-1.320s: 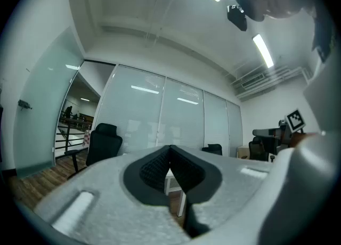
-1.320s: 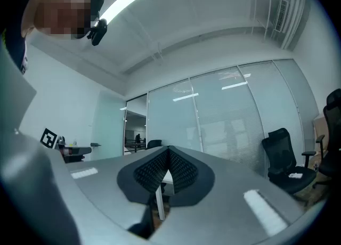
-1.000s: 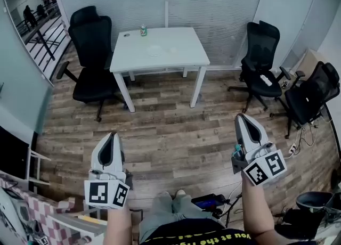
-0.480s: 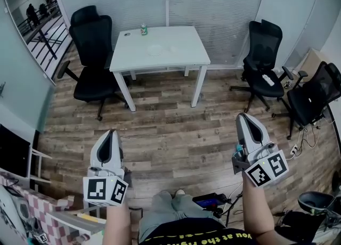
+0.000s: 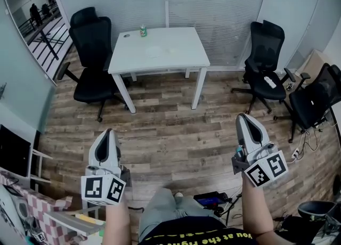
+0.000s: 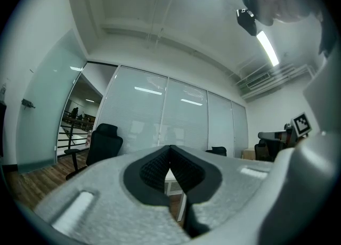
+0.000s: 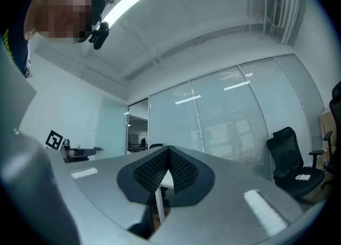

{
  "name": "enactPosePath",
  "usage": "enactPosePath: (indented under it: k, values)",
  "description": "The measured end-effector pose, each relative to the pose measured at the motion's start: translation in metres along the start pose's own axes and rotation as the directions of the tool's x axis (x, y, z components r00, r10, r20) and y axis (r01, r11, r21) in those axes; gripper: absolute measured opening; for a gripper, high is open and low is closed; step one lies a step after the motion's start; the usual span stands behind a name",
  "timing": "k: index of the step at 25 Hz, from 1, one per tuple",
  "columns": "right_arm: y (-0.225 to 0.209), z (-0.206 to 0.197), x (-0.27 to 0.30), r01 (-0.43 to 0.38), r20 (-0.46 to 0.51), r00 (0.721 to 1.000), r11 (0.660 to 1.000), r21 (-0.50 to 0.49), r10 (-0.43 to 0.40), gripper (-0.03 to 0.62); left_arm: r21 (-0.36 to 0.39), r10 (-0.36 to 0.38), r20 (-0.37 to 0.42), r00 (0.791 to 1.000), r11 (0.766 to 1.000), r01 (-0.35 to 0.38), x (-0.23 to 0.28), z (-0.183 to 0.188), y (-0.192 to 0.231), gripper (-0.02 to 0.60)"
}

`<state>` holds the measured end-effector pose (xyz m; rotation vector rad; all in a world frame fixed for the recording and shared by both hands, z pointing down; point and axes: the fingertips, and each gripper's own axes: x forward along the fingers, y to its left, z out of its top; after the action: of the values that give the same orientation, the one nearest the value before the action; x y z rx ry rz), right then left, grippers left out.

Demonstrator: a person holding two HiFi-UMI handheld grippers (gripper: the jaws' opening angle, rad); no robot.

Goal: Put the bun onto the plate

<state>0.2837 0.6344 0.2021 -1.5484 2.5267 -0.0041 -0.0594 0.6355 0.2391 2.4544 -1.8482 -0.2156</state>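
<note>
So, both sets of jaws are pressed together w/ nothing between them: left gripper (image 6: 170, 149) and right gripper (image 7: 169, 149) show the ribbed pads meeting at the tips. Both point roughly level across the room, out over the wood floor (image 5: 170, 132), well apart from each other. The white bench (image 5: 184, 57) lies straight ahead and well off, between the two lines of aim, a bit more toward my left gripper (image 5: 108, 133) than my right gripper (image 5: 243, 117). A faint pale disc (image 5: 154, 52) on top is prob. the plate. The bun I can't pick out from here, so no read on its long axis. A green can (image 5: 143, 30) stands at the bench's far edge. Black office chairs (image 5: 90, 41) flank it, w/ a blinds-covered glass wall (image 5: 213, 4) behind.
</note>
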Motion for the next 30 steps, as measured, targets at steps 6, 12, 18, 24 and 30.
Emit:
enactPosePath:
  k: [6,12,18,24,30]
  values:
    - [-0.011,-0.013,0.026,-0.020,-0.024,1.000,1.000,-0.003,0.020,0.005,-0.006,0.007,-0.005,1.000,1.000,-0.008,0.027,-0.012,0.004,0.000]
    - [-0.029,-0.022,0.062,-0.006,-0.030,1.000,1.000,-0.016,0.006,0.005,0.000,-0.011,-0.008,1.000,1.000,0.011,0.073,-0.022,0.016,0.000]
    - [-0.049,-0.033,0.120,0.016,-0.027,1.000,1.000,-0.024,-0.017,0.005,-0.006,-0.036,0.000,0.999,0.999,0.036,0.137,-0.026,0.048,0.000]
    - [-0.059,-0.041,0.193,0.011,-0.032,0.999,0.999,-0.031,-0.012,0.005,-0.014,-0.057,-0.009,0.998,0.998,0.056,0.206,-0.028,0.083,0.000]
    - [-0.072,-0.045,0.247,0.024,-0.032,0.999,0.999,-0.026,-0.025,0.005,-0.009,-0.072,-0.022,0.997,0.997,0.071,0.258,-0.028,0.110,0.000]
